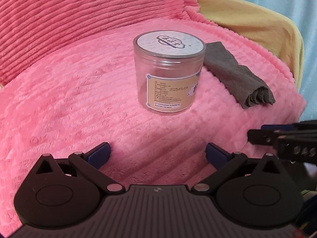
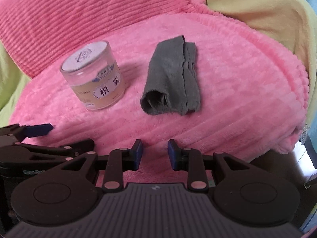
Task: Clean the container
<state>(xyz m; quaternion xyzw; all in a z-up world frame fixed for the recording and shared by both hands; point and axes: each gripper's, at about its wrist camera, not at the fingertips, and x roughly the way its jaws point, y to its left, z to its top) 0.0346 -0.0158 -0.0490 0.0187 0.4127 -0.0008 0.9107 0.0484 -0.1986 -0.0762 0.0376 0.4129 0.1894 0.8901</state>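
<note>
- Nearest the lens, left wrist view: left gripper [image 1: 158,154], black linkage body with two blue-padded fingers, jaws wide apart, nothing between them, pink pile visible through the gap.
- Right wrist view: right gripper [image 2: 154,154], same build, two blue pads facing each other with a narrower gap, jaws apart, holding nothing.
- Each gripper shows in the other's view: right one enters at the right edge of the left view, left one at the left edge of the right view. "GAS" reads in white on the intruding right body; partial white lettering on the left body, not legible.
- Carrier: pink ribbed plush blanket [image 1: 69,103], draped over a seat; its front edge is nearest both grippers.
- Container [image 1: 168,73], count one: clear round plastic jar, upright, lid on, standing on the blanket near its middle, towards the back edge. Appears empty.
- Lid sticker: white disc with a cloud-shaped emblem, characters too small to read.
- Side label, left view: beige panel of small print, only a date-like string "2025" partly legible.
- Side label, right view: large characters "枳实" on a white patch.
- Cloth [image 2: 173,77], count one: grey, folded in several layers, lying flat on the blanket just beside the jar, on its right. Touching or not: cannot tell.
- Yellow fabric [image 1: 257,23] behind the blanket's back right corner.
</note>
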